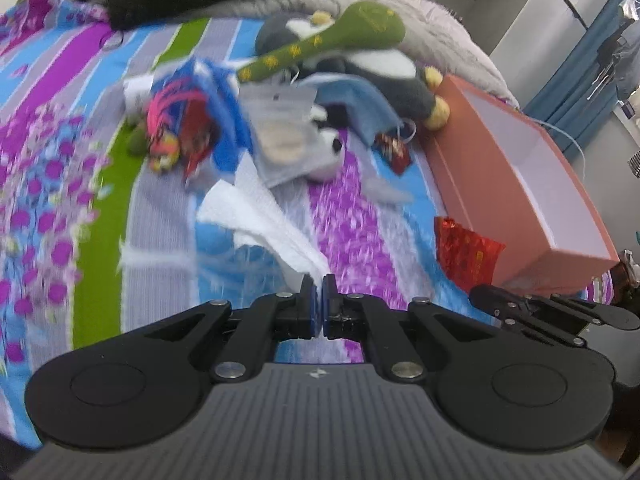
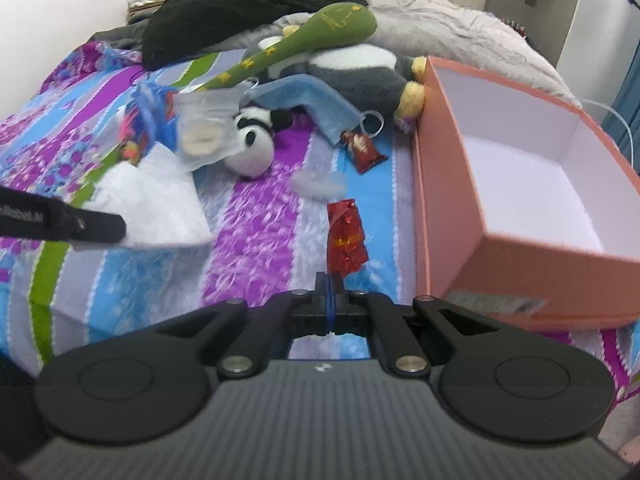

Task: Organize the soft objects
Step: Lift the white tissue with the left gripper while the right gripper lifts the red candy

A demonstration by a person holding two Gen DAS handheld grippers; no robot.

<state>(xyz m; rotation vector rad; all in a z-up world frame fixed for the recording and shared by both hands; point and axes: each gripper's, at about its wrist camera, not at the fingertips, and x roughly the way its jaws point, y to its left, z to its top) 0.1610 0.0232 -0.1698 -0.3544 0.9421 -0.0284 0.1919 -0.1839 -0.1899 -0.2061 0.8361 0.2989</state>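
Holding: my left gripper [image 1: 319, 282] pinches the white tissue sheet's [image 1: 256, 216] corner, lifting it clear.
Right gripper [image 2: 329, 280]: closed, seemingly empty.
Destination: open pink cardboard box [image 2: 448, 208], probably.

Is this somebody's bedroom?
Probably yes. There's a bed with a striped blanket, plush toys like a small panda, and a rumpled grey quilt near the wall.
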